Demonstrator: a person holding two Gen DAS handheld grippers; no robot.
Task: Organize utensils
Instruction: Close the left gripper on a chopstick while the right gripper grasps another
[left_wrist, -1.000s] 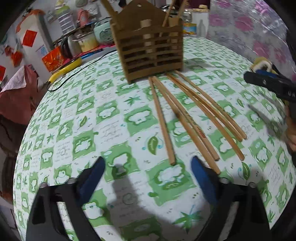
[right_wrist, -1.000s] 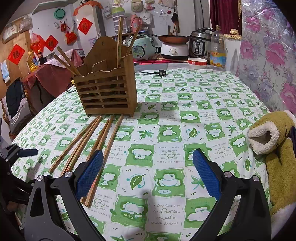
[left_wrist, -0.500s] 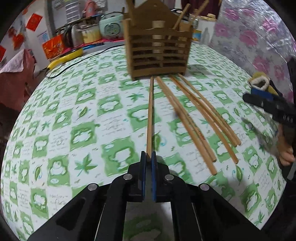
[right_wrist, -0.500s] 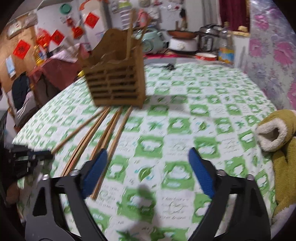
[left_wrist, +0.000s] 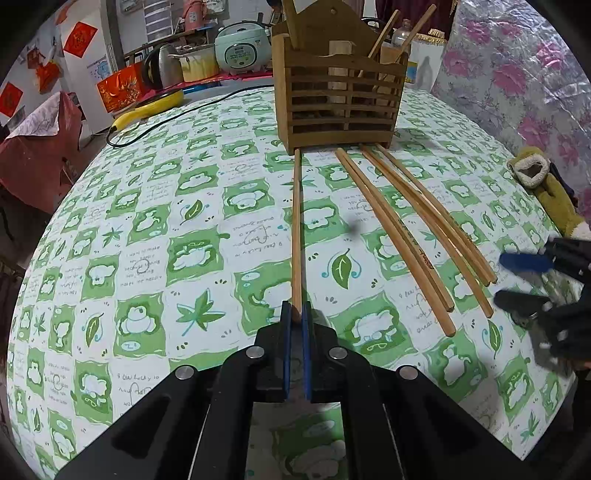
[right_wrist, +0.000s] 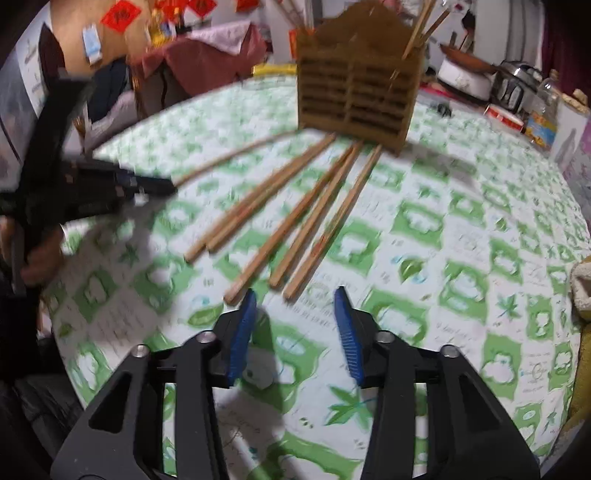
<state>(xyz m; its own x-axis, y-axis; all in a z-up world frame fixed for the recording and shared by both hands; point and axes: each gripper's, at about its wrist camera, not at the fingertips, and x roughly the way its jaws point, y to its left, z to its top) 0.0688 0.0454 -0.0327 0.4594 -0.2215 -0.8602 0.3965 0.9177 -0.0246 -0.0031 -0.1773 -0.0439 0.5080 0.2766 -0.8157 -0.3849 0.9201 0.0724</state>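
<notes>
A slatted wooden utensil holder stands at the far side of the green-and-white tablecloth with a few chopsticks upright in it. My left gripper is shut on the near end of one chopstick, which lies on the cloth pointing at the holder. Several loose chopsticks lie fanned to its right. In the right wrist view my right gripper hovers just short of the near ends of those chopsticks. Its jaws are closing with nothing between them. The holder is blurred behind.
A yellow-green fleecy mitten lies at the table's right edge. A black cable crosses the far left of the cloth. Rice cookers and pots crowd a counter behind. The table's round edge drops off at the left.
My left gripper closed on the leftmost chopstick's near end and lined up with it. My right gripper swung left and down toward the loose chopsticks' ends, its jaws narrowing.
</notes>
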